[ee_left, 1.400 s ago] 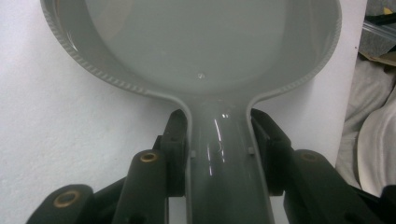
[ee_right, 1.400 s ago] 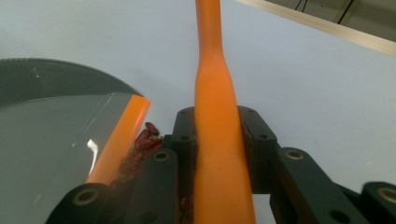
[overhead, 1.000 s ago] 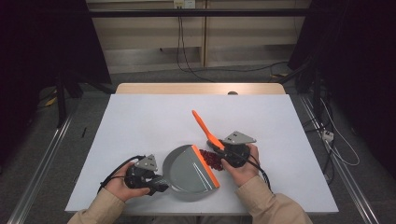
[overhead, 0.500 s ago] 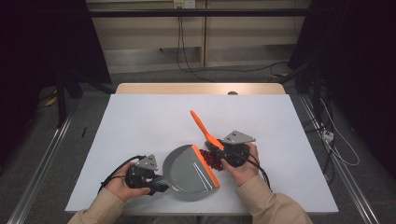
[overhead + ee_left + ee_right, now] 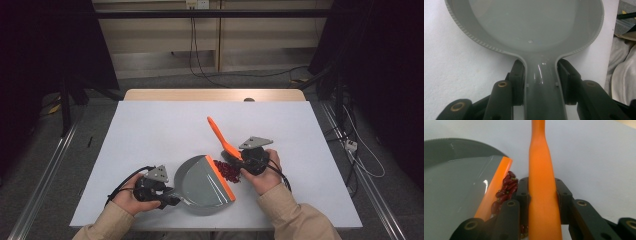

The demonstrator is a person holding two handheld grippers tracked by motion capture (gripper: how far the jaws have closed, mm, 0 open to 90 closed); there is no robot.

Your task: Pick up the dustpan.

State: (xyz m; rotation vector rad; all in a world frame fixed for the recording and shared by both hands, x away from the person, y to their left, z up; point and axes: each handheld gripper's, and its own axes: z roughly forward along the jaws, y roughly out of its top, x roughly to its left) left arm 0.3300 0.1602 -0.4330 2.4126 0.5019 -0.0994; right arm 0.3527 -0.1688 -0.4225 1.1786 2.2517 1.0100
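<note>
The brush [image 5: 223,138] head is hidden behind the right gripper [image 5: 252,159] in the high view, and the right gripper view cuts off both ends of its orange handle. The left gripper view cuts off the far part of the dustpan [image 5: 529,27], so its orange lip is not seen there.

The high view shows the whole table [image 5: 150,130]; the beans [image 5: 228,171] lie on it in a red pile just beside the pan's lip [image 5: 220,177]. The right gripper view shows single beans touching the lip.

The left gripper [image 5: 541,83] is pressed on the dustpan's grey handle. The right gripper pinches the brush handle.
</note>
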